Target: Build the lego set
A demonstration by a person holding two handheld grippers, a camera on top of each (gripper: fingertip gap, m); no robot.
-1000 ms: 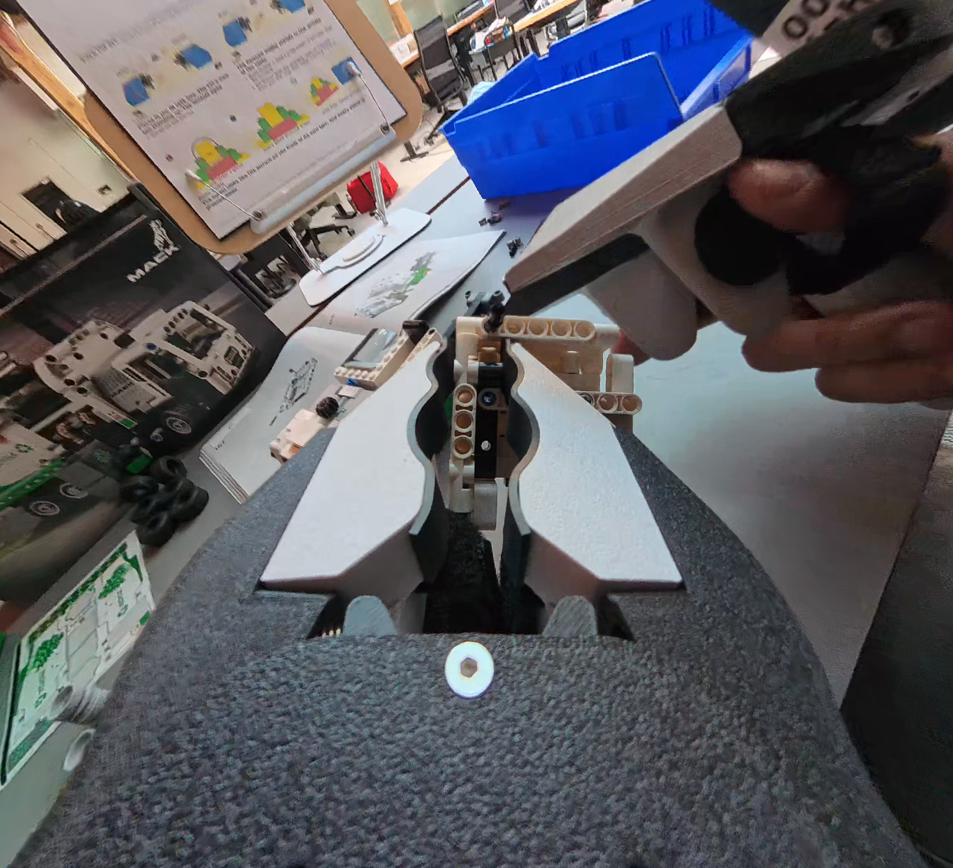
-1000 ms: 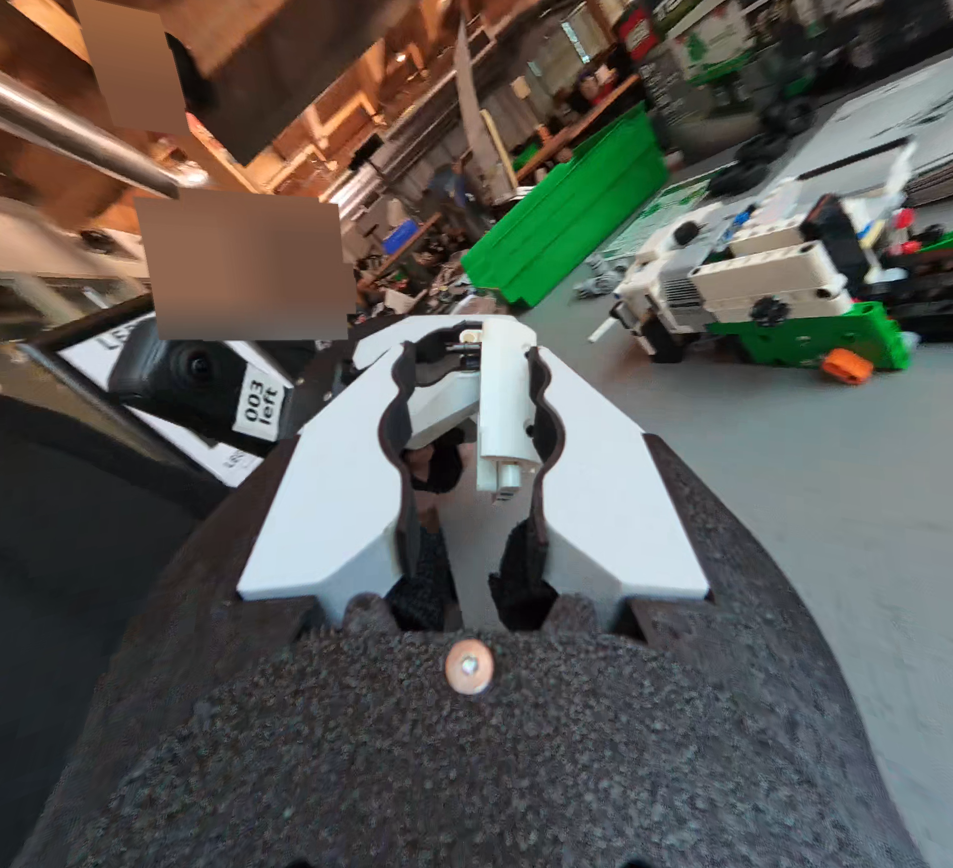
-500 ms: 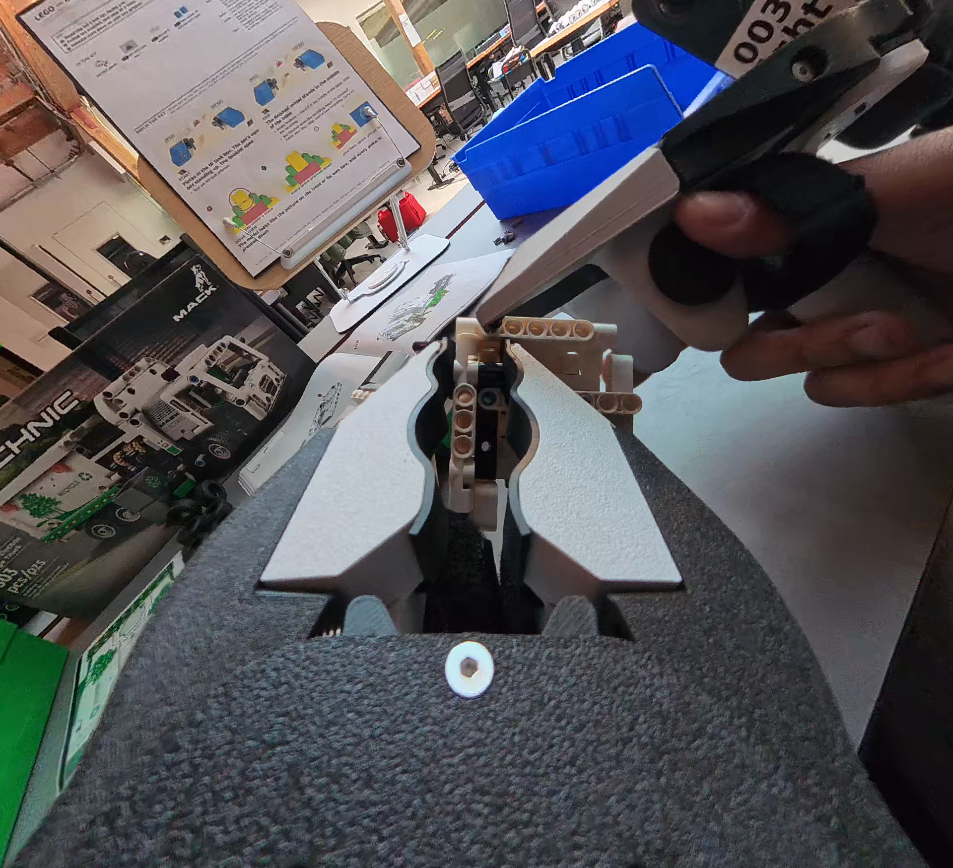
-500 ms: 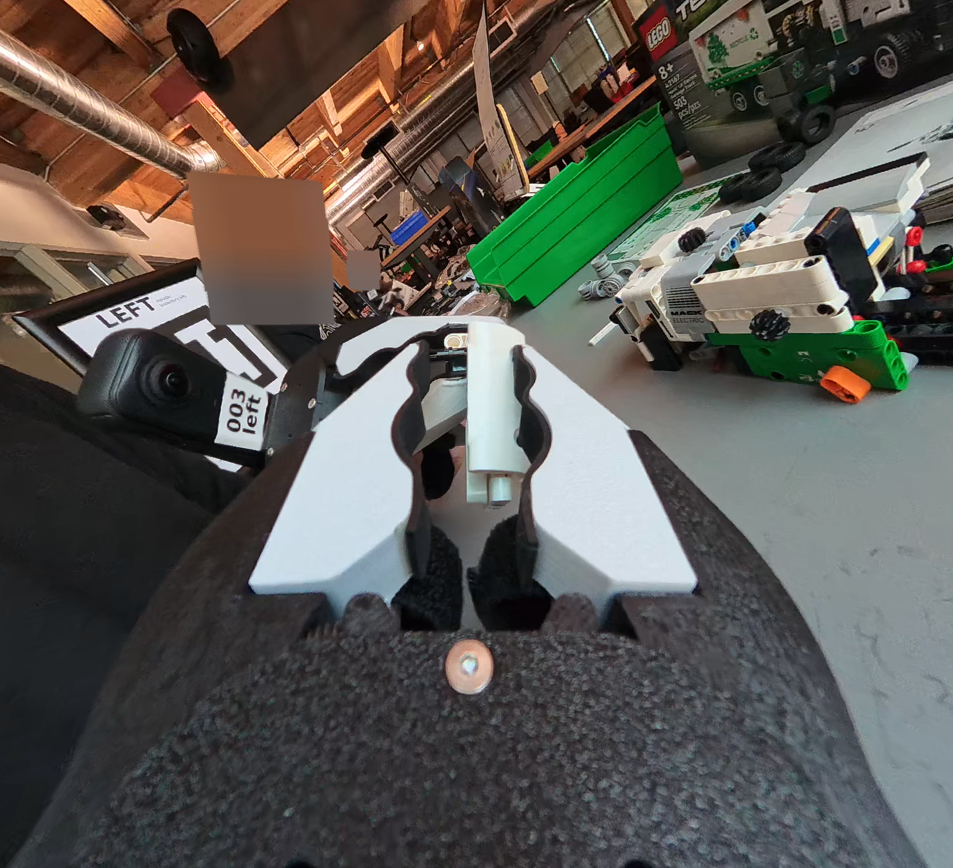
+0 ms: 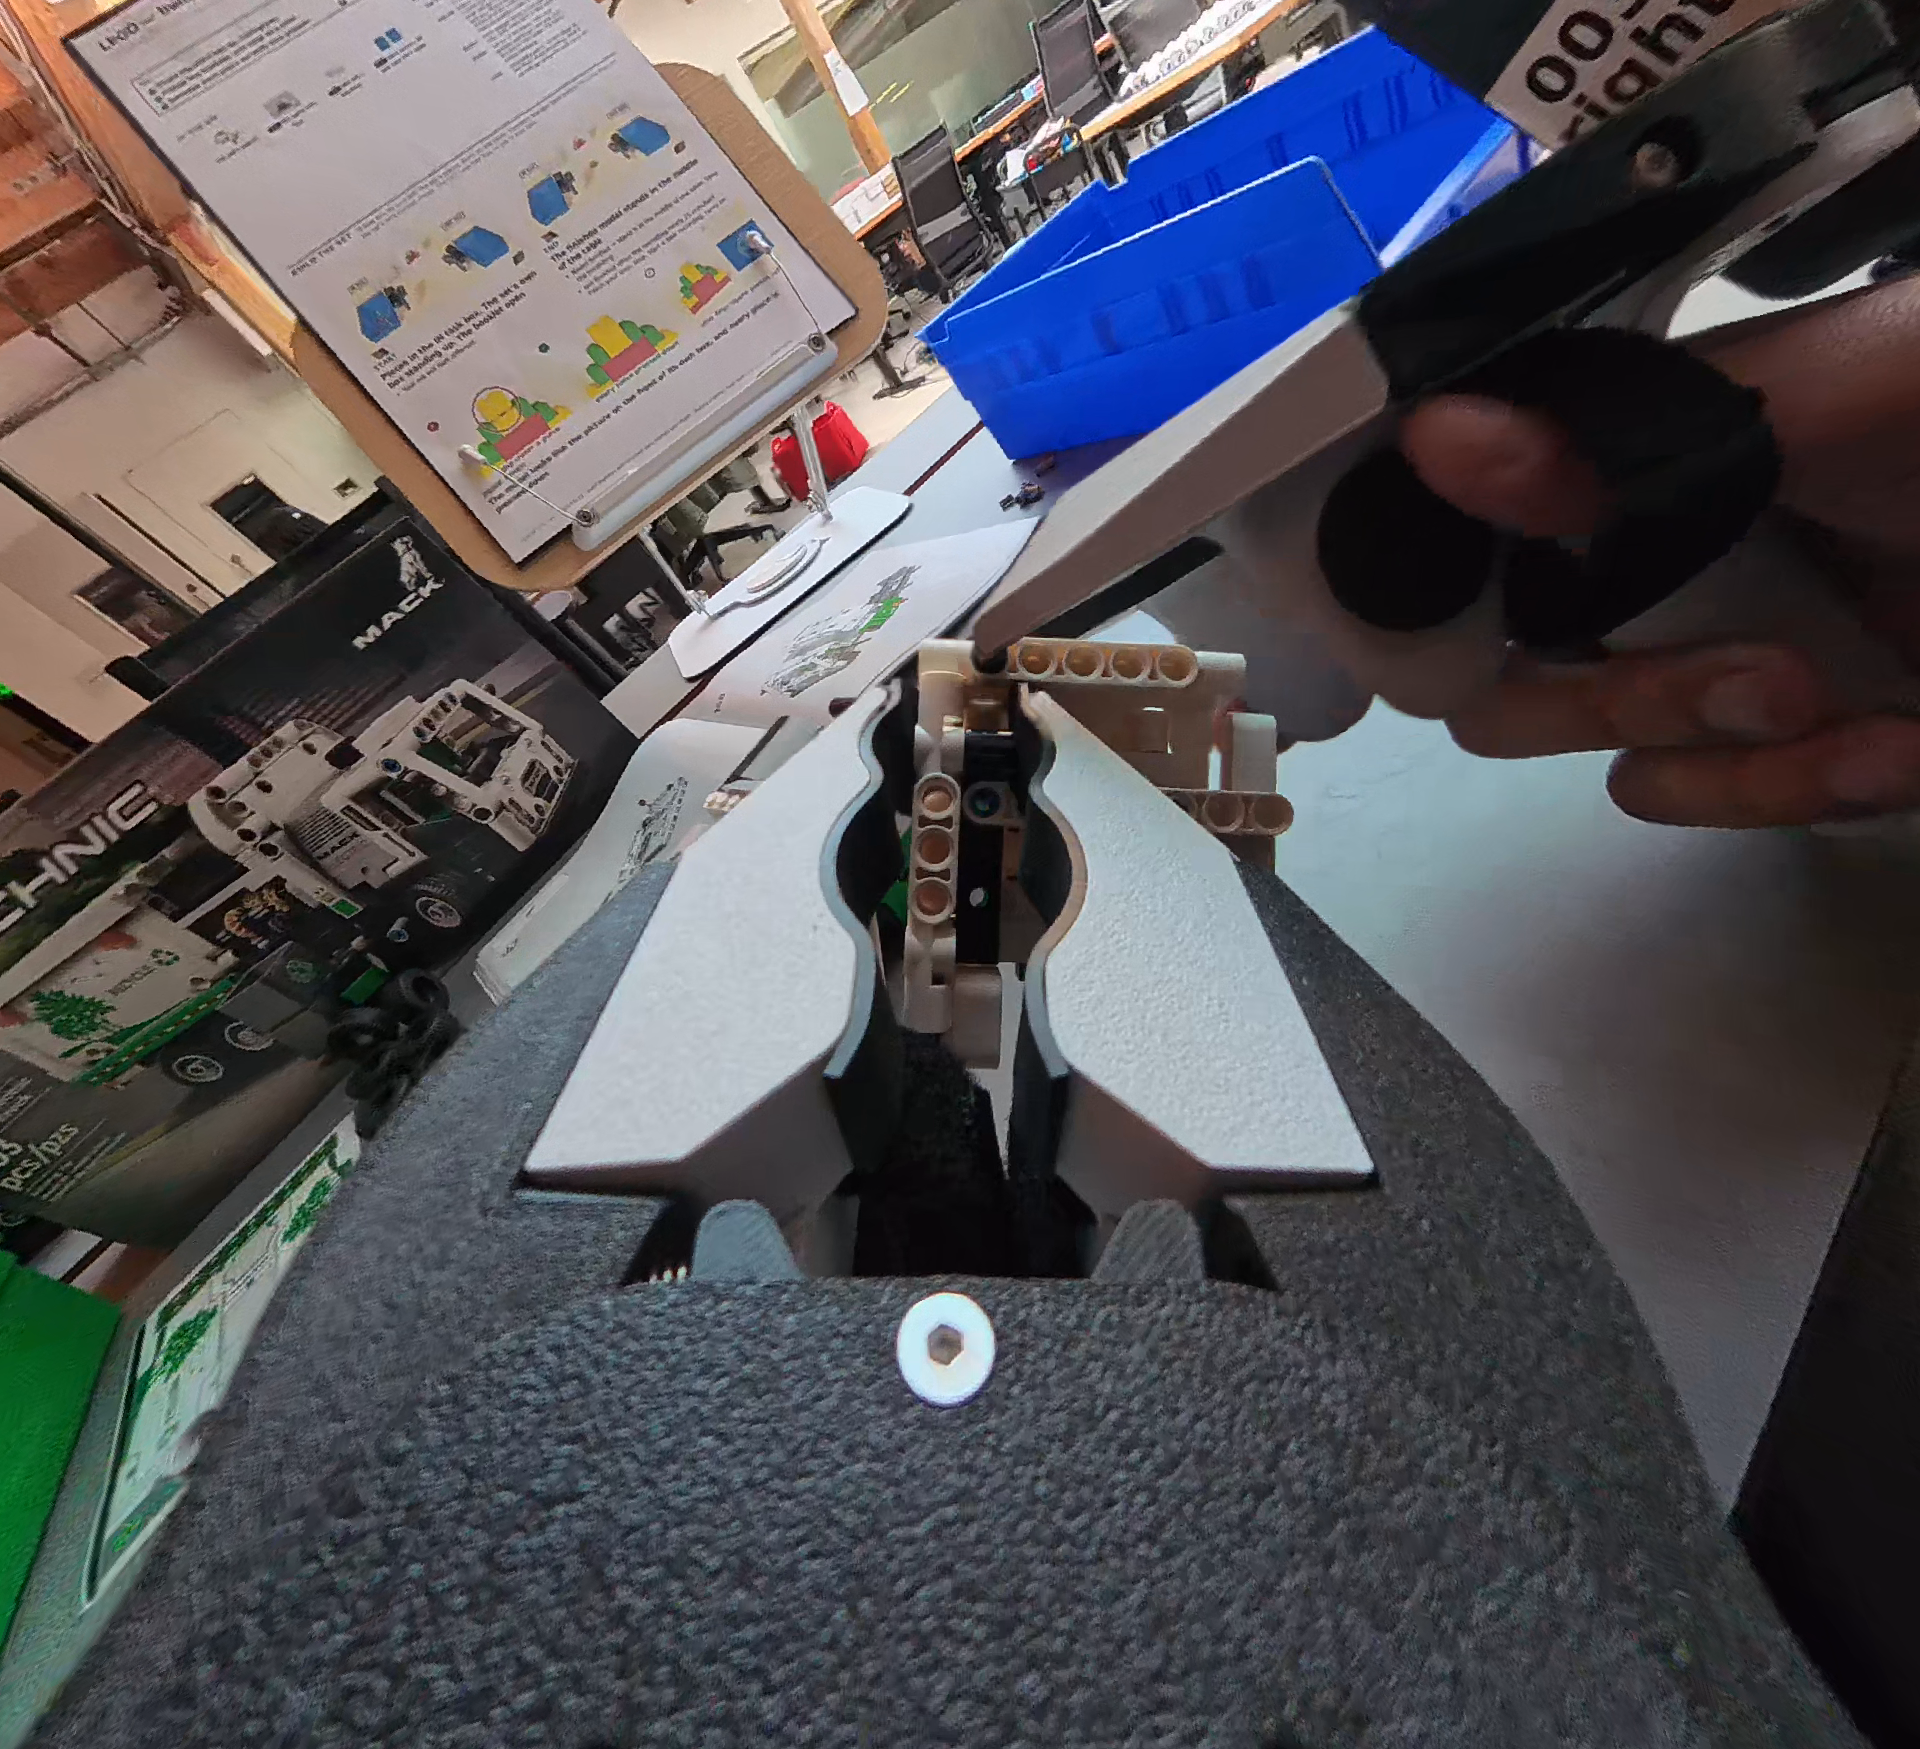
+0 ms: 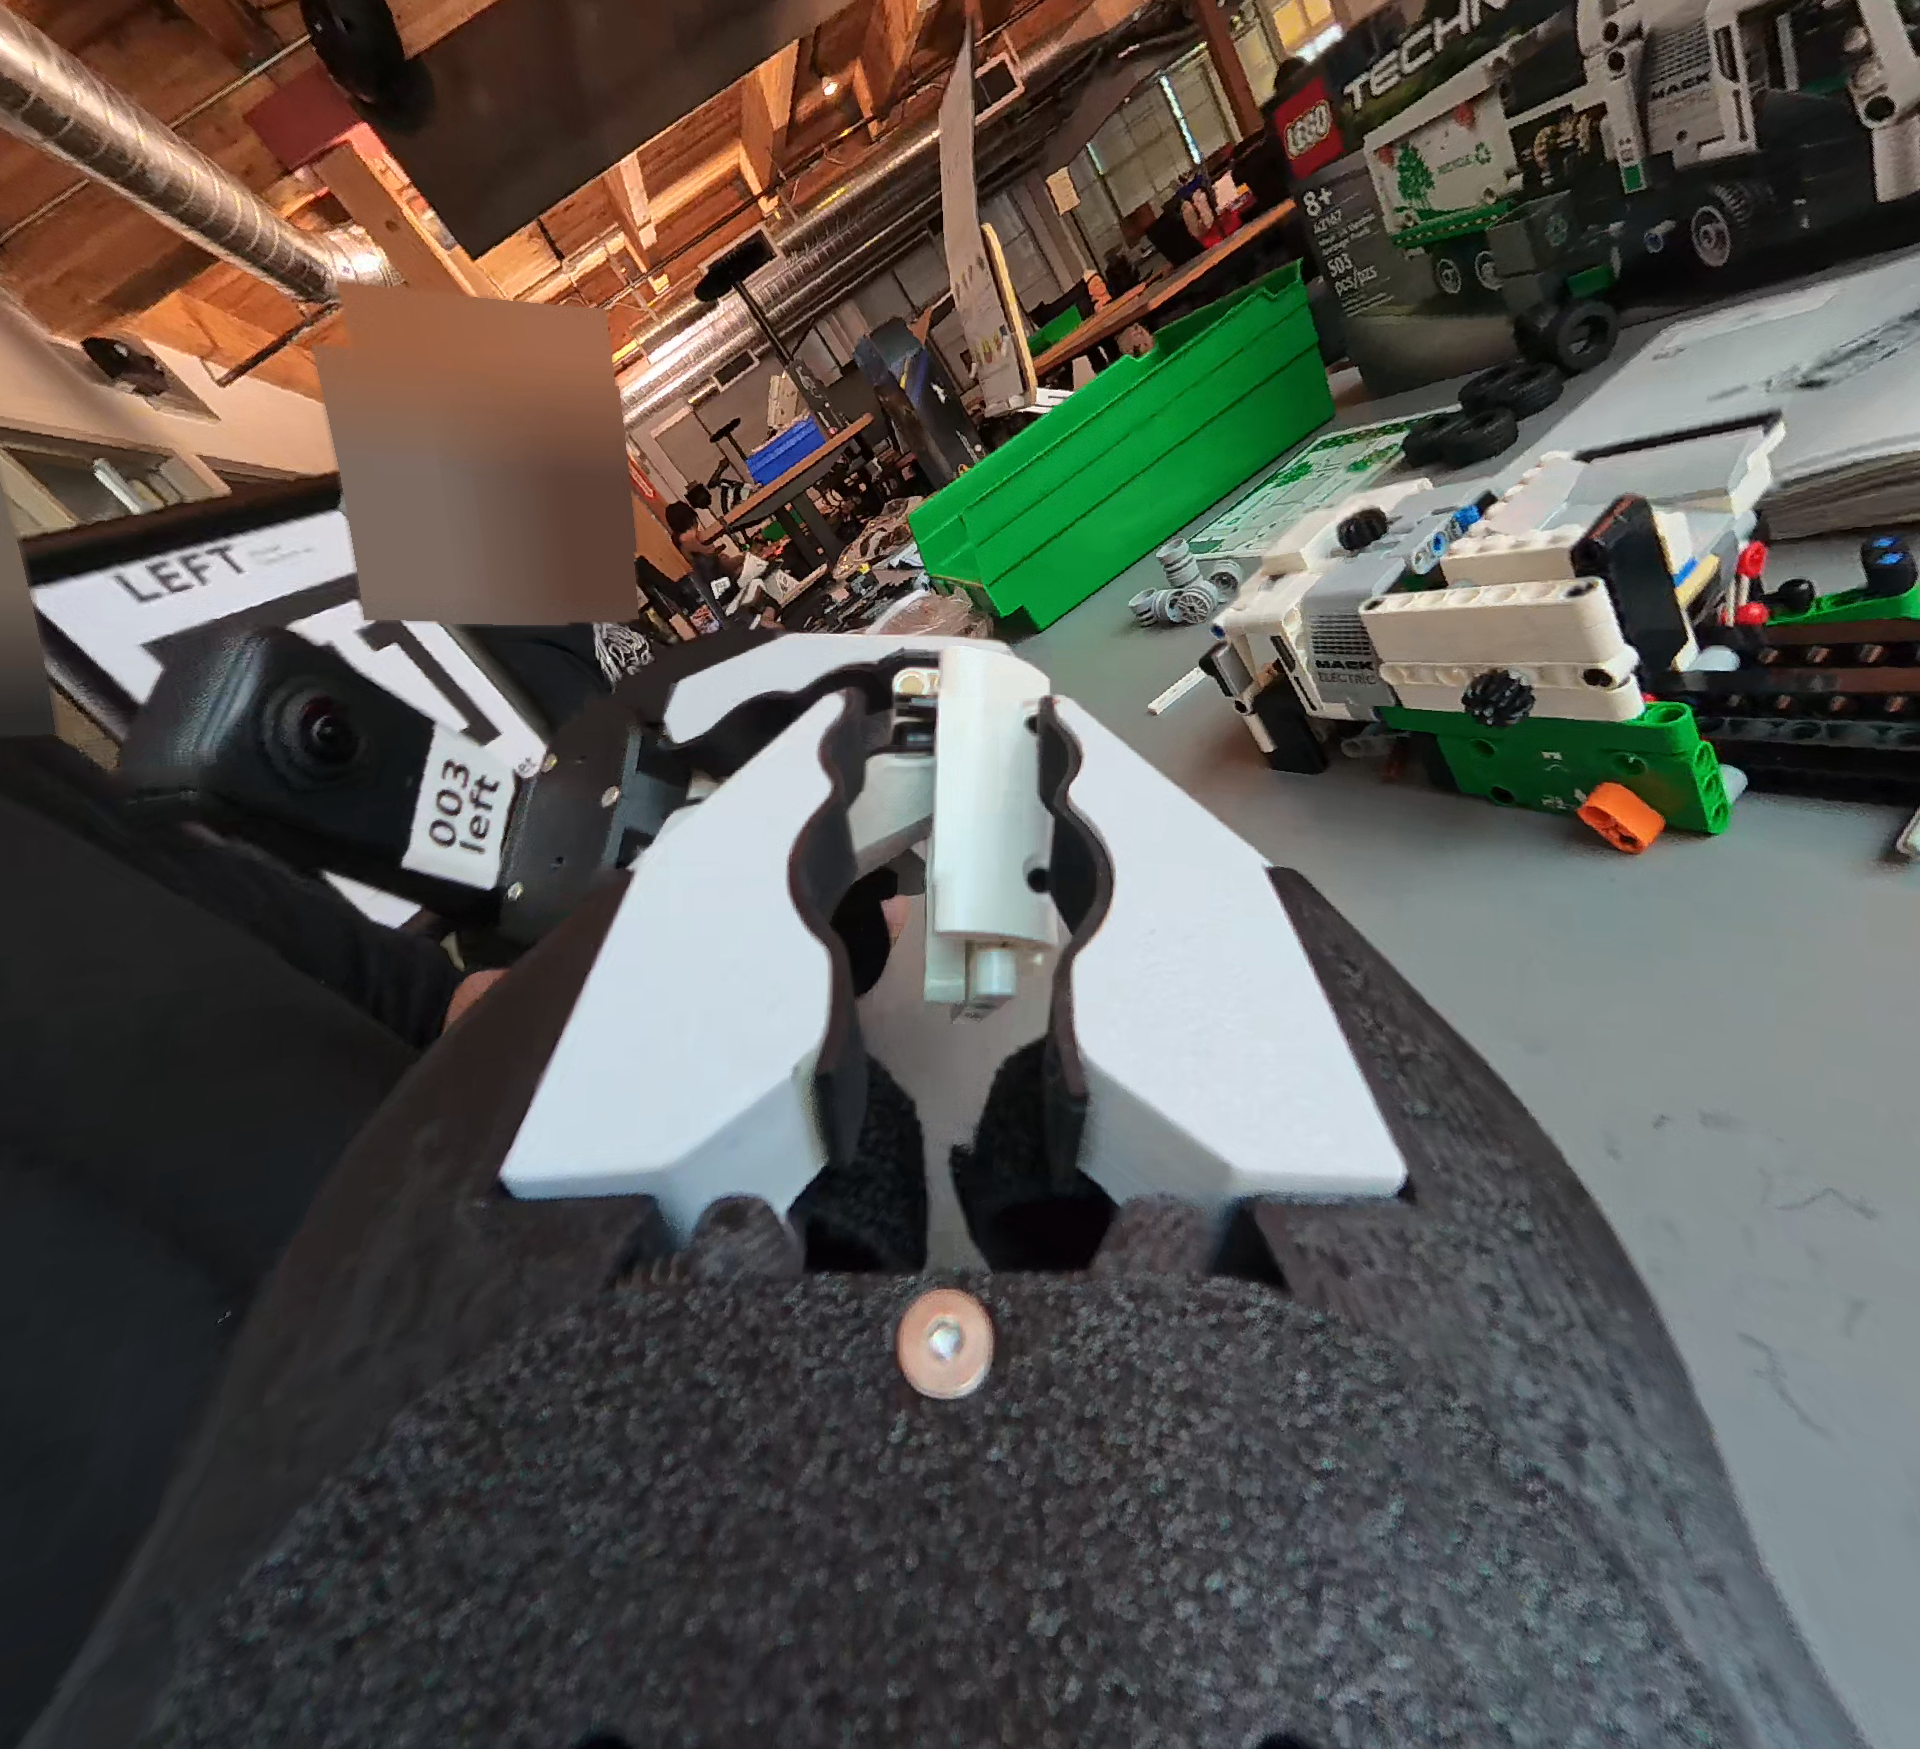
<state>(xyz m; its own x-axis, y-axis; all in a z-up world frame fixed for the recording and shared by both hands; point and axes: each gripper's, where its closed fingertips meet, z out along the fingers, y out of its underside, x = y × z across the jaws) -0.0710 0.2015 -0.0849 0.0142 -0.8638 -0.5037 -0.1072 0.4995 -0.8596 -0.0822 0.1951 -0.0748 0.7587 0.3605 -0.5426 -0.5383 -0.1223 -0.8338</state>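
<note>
My left gripper point(image 5: 961, 712) is shut on a small lego assembly point(image 5: 951, 847) of white and black beams with holes. Its white frame point(image 5: 1132, 723) sticks out to the right of the jaws. My right gripper point(image 6: 951, 691) is shut on a long white lego piece point(image 6: 987, 826) that lies between its jaws. In the left wrist view the right gripper point(image 5: 987, 655) comes in from the upper right, held by a hand point(image 5: 1714, 723). Its tip touches the top of the assembly. The contact point itself is hidden in the right wrist view.
A partly built white and green truck point(image 6: 1507, 660) lies on the grey table point(image 6: 1558, 1024) with an orange piece point(image 6: 1621, 816) beside it. Around stand green bins point(image 6: 1122, 452), blue bins point(image 5: 1195, 297), the set's box point(image 5: 260, 816), black tyres point(image 6: 1507, 411) and an instruction sheet on a stand point(image 5: 468, 193). My left and right fingertips are right by each other.
Both grippers have tilted and swung together, so the background has shifted in both views. They stay joined at the assembly's top and both holds are unchanged.
</note>
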